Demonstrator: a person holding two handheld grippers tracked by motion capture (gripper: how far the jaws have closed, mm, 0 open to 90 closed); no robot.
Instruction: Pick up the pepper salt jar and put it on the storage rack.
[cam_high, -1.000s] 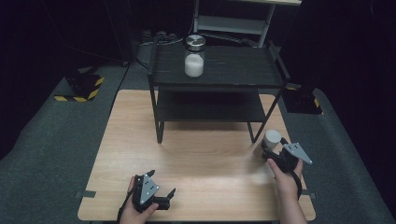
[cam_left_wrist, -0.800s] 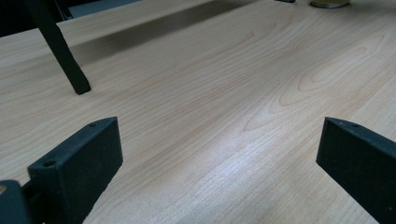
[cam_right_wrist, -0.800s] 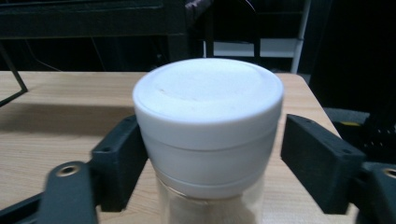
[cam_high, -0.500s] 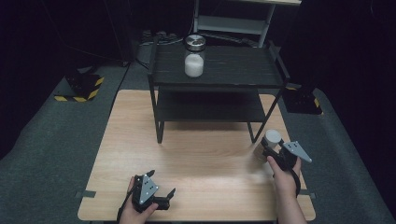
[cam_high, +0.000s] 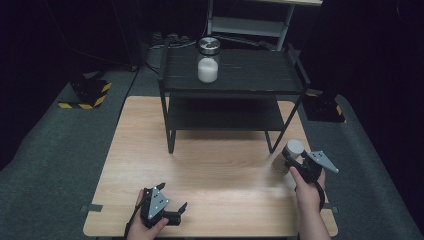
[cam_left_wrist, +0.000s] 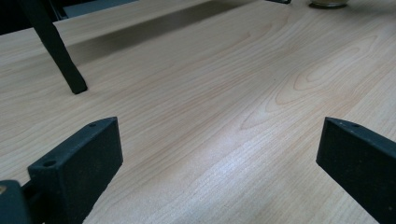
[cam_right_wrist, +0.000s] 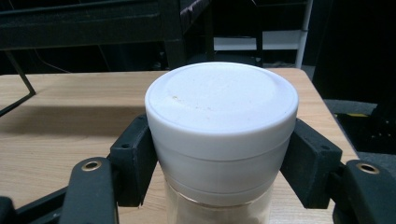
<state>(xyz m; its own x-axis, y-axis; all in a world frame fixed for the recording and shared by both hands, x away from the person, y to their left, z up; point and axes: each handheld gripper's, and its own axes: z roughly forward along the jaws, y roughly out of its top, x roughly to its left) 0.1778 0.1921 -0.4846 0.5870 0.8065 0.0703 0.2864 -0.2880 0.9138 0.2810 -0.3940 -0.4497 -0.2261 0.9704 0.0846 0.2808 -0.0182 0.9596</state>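
A glass jar with a white lid (cam_right_wrist: 222, 107) stands on the wooden table (cam_high: 215, 165) near its right edge, just in front of the black rack's right leg. My right gripper (cam_right_wrist: 222, 161) is shut on the jar (cam_high: 291, 151), its black pads pressing on both sides just under the lid. My left gripper (cam_high: 172, 197) rests low over the table's front left; in the left gripper view its jaws stand open (cam_left_wrist: 219, 154) over bare wood.
A black two-level rack (cam_high: 250, 75) stands at the table's back. On its top sits a second jar (cam_high: 208, 60) with a metal lid and white contents. Dark floor surrounds the table; a white shelf frame (cam_high: 250, 25) stands behind.
The right hand has barely shifted at the jar, which stays in place. The left hand has not moved.
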